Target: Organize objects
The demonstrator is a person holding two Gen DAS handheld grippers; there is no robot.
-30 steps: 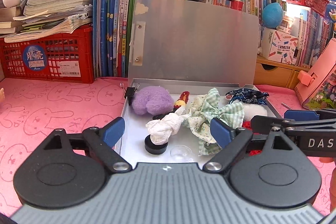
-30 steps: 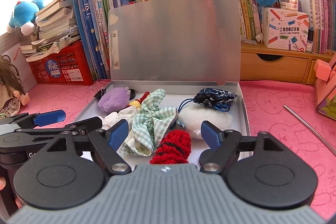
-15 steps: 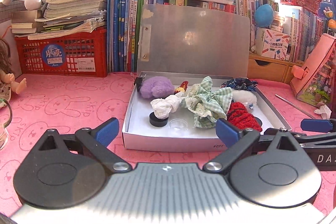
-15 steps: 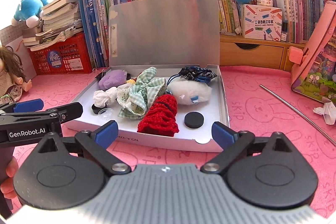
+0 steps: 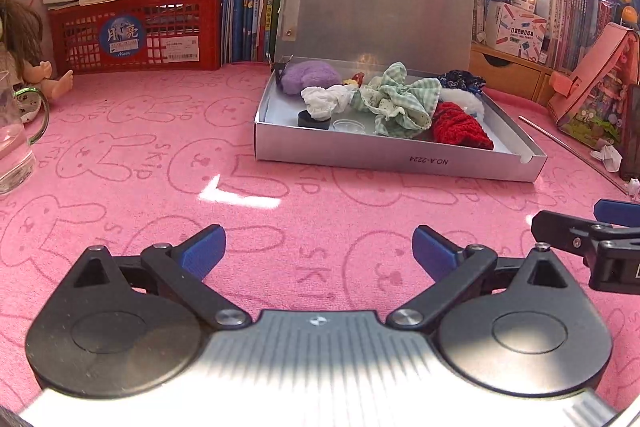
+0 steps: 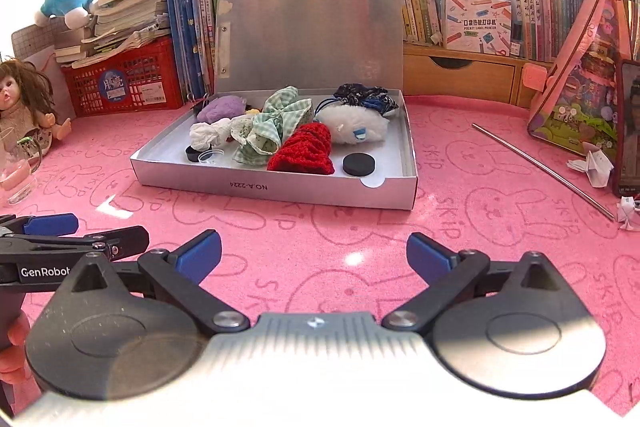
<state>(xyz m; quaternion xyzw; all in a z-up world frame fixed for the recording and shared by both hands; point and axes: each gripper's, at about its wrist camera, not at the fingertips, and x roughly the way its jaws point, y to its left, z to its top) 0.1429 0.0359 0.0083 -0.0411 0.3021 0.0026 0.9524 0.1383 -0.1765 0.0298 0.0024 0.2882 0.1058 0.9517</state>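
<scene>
both claws spread wide, nothing between the pads. left gripper (image 5: 318, 245) and right gripper (image 6: 314, 251) hover side by side over bare pink mat (image 5: 120, 155), short of the silver box (image 6: 276, 187). right gripper's jaws are opening a touch more.

box sits mid-mat toward the back edge, lid (image 6: 308, 35) standing upright against the books. its long axis runs left-right across both views, front wall facing the claws. inside: purple fluff (image 6: 220, 107) at back-left corner, white cloth (image 6: 210, 135) and clear cap (image 6: 210, 157) near front-left, green checked bow (image 6: 276, 125) mid, red knit piece (image 6: 304, 151) front-middle, black disc (image 6: 359, 163) front-right, white plush (image 6: 354, 125) and dark blue pouch (image 6: 366, 95) back-right.

key relation: box lies straight ahead and beyond both claws, slightly right of centre for the left gripper, roughly centred for the right one. right gripper looks nearer the disc and red knit side; left is nearer the white cloth side. loose on the mat by the right edge: metal rod (image 6: 540, 169) and paper scraps (image 6: 596, 167), closest to the right gripper.
</scene>
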